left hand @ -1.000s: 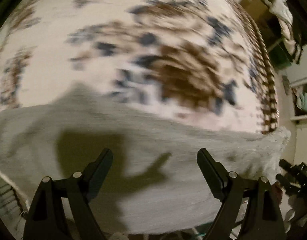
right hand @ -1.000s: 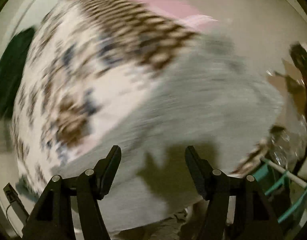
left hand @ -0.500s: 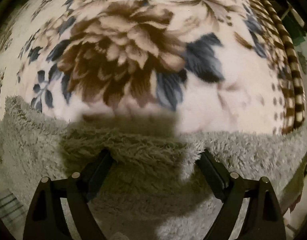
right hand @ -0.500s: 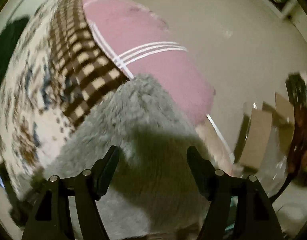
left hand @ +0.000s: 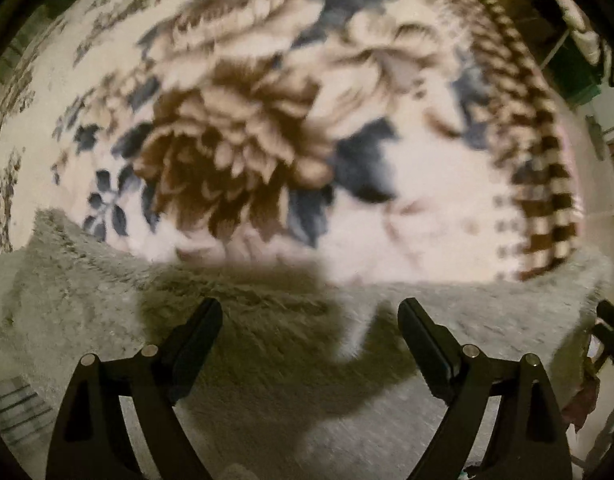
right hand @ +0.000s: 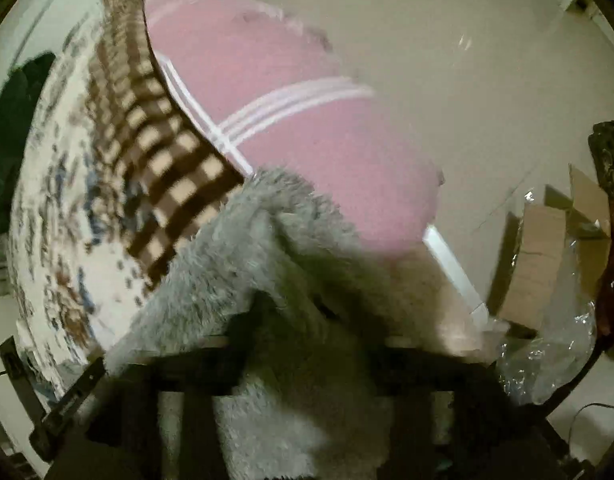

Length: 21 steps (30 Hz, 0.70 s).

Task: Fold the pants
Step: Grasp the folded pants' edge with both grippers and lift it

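Observation:
The pants (left hand: pixel 267 360) are grey and fluffy, lying across the near edge of a floral blanket (left hand: pixel 243 140). My left gripper (left hand: pixel 309 320) is open just above the grey fabric, with nothing between its fingers. In the right wrist view the pants' end (right hand: pixel 283 280) bunches up at my right gripper (right hand: pixel 303 344), whose fingers have drawn together on the grey fabric. The fingertips are buried in the fluff and blurred.
The blanket has a brown checked border (right hand: pixel 175 184) and lies on a pink sheet with white stripes (right hand: pixel 291 120). Cardboard boxes (right hand: pixel 547 248) and crinkled clear plastic (right hand: pixel 547 360) stand on the floor at the right. A dark green item (right hand: pixel 11 132) lies at the far left.
My right gripper has gone from open above the pants' end to shut on the grey fabric. My left gripper has stayed open and lifted back slightly over the pants.

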{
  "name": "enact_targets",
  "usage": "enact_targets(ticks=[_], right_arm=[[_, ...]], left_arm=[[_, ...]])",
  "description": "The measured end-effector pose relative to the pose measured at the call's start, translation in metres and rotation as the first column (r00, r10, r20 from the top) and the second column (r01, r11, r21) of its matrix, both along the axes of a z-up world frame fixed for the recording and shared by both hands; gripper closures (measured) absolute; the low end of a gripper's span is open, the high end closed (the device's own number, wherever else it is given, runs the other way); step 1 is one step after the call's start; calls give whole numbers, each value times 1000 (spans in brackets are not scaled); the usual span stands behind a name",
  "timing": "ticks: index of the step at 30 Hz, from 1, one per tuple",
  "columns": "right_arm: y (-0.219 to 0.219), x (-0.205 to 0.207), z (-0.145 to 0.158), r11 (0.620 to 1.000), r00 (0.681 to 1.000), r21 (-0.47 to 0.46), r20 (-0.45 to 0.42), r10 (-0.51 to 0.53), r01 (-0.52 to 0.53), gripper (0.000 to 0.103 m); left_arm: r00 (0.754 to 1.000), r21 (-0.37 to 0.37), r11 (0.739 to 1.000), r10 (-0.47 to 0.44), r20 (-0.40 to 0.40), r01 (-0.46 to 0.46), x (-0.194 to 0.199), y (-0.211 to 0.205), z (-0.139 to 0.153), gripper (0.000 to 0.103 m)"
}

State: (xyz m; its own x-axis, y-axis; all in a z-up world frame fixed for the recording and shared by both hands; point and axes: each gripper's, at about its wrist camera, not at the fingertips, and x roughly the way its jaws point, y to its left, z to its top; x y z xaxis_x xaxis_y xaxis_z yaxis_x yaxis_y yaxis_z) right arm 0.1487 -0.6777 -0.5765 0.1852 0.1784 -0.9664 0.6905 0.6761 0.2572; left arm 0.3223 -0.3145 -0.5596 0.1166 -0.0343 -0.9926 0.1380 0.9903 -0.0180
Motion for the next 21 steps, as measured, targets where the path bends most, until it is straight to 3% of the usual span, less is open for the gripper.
enact_targets(ticks=[3, 6, 8, 12, 14, 15, 18, 21], right_arm=[[0, -36, 23, 998, 997, 19, 47, -53, 53, 39], [8, -83, 21, 986, 989, 90, 36, -145, 141, 39], [18, -113, 4, 956, 975, 205, 26, -221, 211, 39], [46, -140, -41, 899, 957, 346, 15, -290, 267, 39], [57, -141, -62, 880, 950, 381, 10, -311, 284, 39], [61, -142, -71, 870, 947, 402, 19, -320, 286, 40], [66, -140, -86, 861, 933, 413, 66, -354, 298, 40], [68, -144, -88, 835, 898, 445, 134, -420, 324, 43]], left_arm=[[999, -36, 999, -39, -12, 38, -17, -12, 10, 13], [994, -39, 995, -91, -59, 89, -40, -22, -3, 13], [987, -73, 992, -112, -117, 104, -53, -28, -23, 13], [970, -85, 990, -125, -210, 109, -63, -30, -65, 11], [964, -86, 991, -117, -240, 99, -59, -26, -80, 7], [963, -112, 989, -117, -242, 92, -56, -25, -84, 0], [958, -131, 988, -119, -262, 87, -50, -26, -90, 0], [951, -93, 990, -126, -283, 104, -48, -35, -96, 0]])
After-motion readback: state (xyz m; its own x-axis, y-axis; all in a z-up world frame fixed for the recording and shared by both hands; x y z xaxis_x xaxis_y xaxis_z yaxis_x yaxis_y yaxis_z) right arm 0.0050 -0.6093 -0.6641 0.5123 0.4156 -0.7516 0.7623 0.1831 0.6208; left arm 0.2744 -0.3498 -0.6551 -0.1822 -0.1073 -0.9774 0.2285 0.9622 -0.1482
